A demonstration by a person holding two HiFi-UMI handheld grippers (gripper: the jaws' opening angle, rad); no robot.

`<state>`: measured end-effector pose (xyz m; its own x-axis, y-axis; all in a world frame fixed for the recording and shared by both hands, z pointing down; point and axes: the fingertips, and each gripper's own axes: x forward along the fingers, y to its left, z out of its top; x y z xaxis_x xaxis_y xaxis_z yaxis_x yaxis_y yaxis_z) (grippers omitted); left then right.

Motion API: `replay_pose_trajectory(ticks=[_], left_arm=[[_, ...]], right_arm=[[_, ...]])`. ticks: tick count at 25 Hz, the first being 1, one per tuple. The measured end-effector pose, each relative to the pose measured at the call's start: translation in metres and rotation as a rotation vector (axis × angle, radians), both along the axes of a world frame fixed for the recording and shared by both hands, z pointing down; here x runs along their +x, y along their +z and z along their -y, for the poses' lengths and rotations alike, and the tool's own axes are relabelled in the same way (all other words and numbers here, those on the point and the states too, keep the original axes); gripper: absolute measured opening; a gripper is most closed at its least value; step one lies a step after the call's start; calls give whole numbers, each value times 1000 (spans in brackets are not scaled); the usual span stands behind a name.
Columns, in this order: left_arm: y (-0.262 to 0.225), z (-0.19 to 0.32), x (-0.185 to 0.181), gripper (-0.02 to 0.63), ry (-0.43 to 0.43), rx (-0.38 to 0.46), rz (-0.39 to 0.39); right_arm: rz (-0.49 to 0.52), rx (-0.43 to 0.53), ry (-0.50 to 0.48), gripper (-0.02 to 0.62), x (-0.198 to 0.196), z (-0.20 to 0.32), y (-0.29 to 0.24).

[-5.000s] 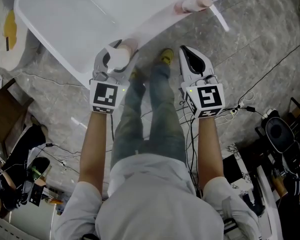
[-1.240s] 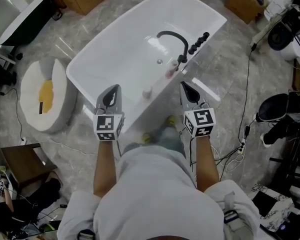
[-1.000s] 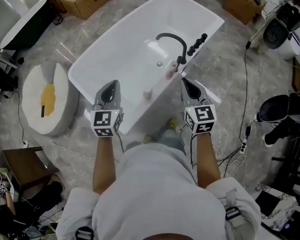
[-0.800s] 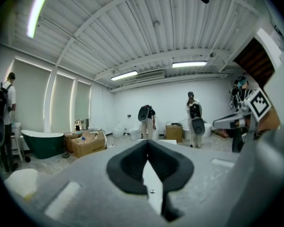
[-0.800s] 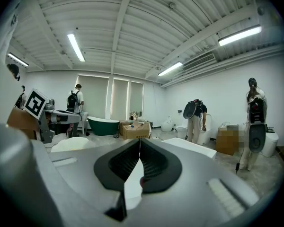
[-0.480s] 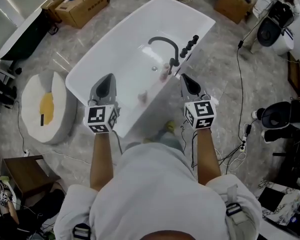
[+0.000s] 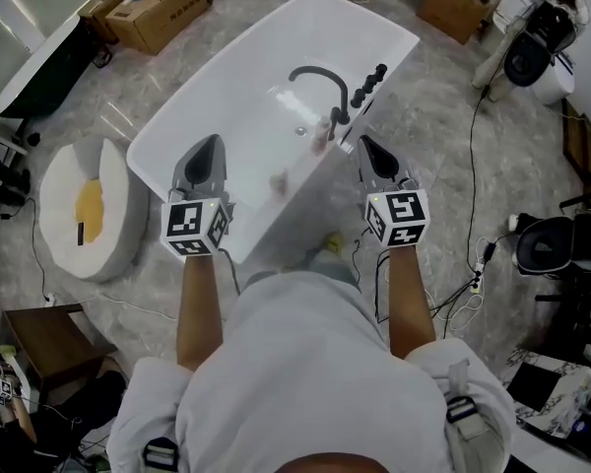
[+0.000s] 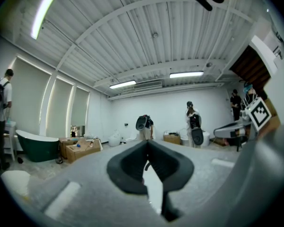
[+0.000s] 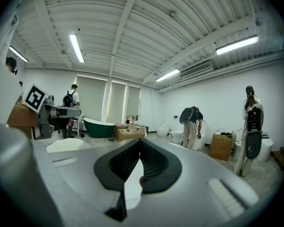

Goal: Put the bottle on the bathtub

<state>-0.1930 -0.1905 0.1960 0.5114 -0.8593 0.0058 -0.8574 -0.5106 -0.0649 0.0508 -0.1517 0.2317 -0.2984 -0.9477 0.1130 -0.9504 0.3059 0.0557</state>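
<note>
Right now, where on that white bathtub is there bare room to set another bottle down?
The bathtub is bare along its whole far rim, and on the near rim between the lower pink bottle and the corner by the left gripper. It is crowded by the black faucet: its handles and a second bottle stand there.

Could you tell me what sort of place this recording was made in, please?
Probably a workshop or showroom hall for bathroom fixtures, not a home bathroom: a white bathtub with a black faucet stands in the open, a green bathtub stands farther off, and cardboard boxes lie about.
</note>
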Motion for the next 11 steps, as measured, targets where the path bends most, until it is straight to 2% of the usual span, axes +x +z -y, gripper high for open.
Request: replay_pose_trajectory(ticks=[11], left_arm=[[-13,-16,5,-2,0,29,-42]], right_arm=[[-7,21,4,3,4,-14,-10]])
